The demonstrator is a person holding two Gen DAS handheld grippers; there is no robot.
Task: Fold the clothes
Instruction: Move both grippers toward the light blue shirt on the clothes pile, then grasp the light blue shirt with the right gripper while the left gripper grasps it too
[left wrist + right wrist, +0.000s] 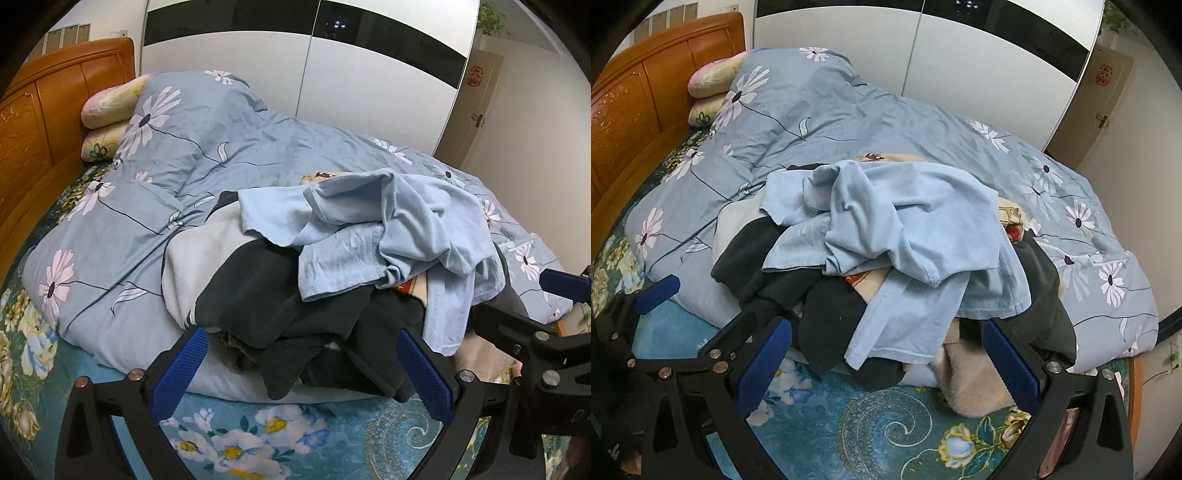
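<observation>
**Both claws spread before an unfolded heap on the bed**

No brand, label or legible writing showed on any garment. The pile of clothes (332,273) lay heaped on the near edge of the bed, resting on a grey-blue floral duvet (207,147). A crumpled light blue garment (905,236) sat on top, draped over dark fleece pieces (258,306). A cream item with a red-and-orange print (1012,221) poked out from beneath, mostly buried, so its pattern could not be made out. A pale fuzzy piece (971,384) hung off the pile's near side.

The left claw (303,373) stood spread wide, empty, just short of the dark fleece. The right claw (886,365) was likewise spread and empty; whether it touched the cloth could not be told. A floral bedsheet (871,424) covered the mattress below.
</observation>
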